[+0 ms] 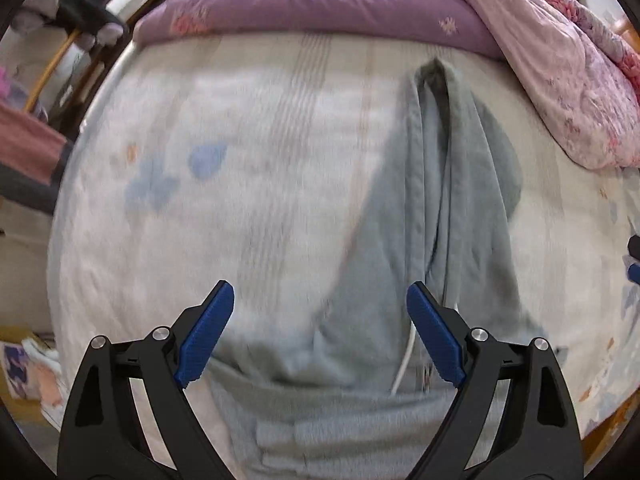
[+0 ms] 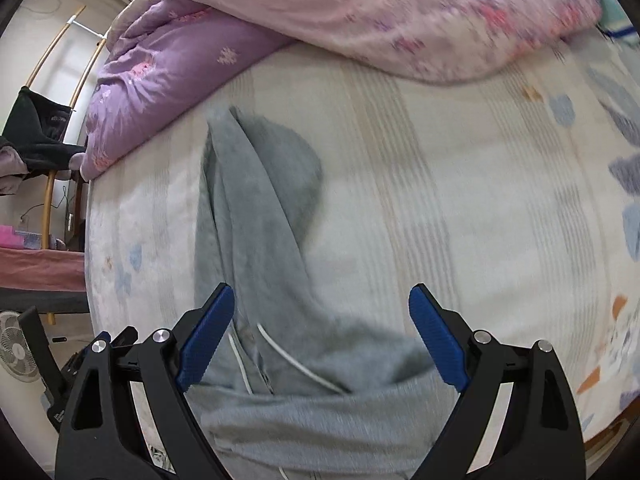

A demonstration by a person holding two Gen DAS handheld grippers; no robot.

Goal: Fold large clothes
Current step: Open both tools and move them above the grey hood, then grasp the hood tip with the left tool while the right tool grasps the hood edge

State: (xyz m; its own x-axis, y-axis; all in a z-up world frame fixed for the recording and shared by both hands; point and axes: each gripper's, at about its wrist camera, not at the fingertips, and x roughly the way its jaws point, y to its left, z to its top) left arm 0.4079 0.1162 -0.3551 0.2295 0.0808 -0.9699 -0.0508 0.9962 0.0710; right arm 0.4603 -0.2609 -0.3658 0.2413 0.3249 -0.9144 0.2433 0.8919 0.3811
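Note:
A grey hooded sweatshirt [image 1: 436, 216] lies on the pale patterned bed sheet [image 1: 248, 184], its hood pointing to the far side and a folded band of it nearest me. White drawstrings [image 2: 298, 360] show near its neck. My left gripper [image 1: 320, 292] hangs above the garment with its blue pads wide apart and nothing between them. The same grey hooded sweatshirt [image 2: 260, 216] fills the right wrist view, where my right gripper [image 2: 322, 294] is likewise open and empty above it. The left gripper's body [image 2: 80, 364] shows at the lower left of the right wrist view.
A purple quilt [image 1: 312, 4] and a pink floral duvet [image 1: 568, 72] are heaped along the far side of the bed. Dark clothes hang on a wooden rack [image 2: 40, 132] beyond the bed. A white fan [image 2: 16, 344] stands on the floor at the left.

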